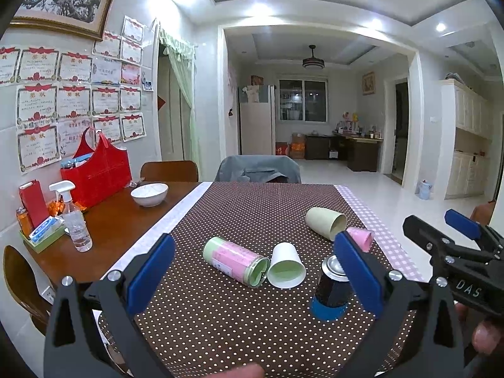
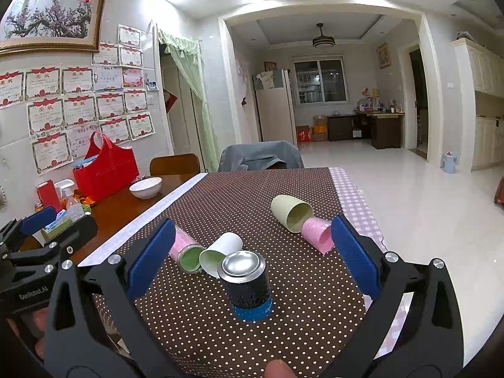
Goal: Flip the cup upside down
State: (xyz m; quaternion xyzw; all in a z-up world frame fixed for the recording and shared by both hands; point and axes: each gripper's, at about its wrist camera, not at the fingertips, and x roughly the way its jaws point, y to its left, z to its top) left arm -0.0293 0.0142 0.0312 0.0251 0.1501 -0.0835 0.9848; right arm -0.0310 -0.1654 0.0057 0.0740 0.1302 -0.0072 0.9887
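Several cups sit on the brown dotted tablecloth (image 1: 220, 315). A dark cup with a blue band (image 2: 247, 286) stands upside down, silver base up; it also shows in the left wrist view (image 1: 330, 289). A white cup (image 1: 286, 269) (image 2: 220, 253), a pink-green can-like cup (image 1: 234, 260) (image 2: 186, 249), a pale green cup (image 1: 326, 222) (image 2: 291, 212) and a pink cup (image 1: 362, 237) (image 2: 316, 234) lie on their sides. My left gripper (image 1: 253, 278) is open and empty, above the table. My right gripper (image 2: 252, 258) is open and empty, around the dark cup without touching it.
On the bare wooden table at the left stand a white bowl (image 1: 149, 193), a spray bottle (image 1: 74, 217), a red bag (image 1: 97, 173) and a tissue box (image 1: 44, 231). Chairs (image 1: 258, 170) stand at the far edge. A pink checked cloth (image 1: 378, 230) runs along the right edge.
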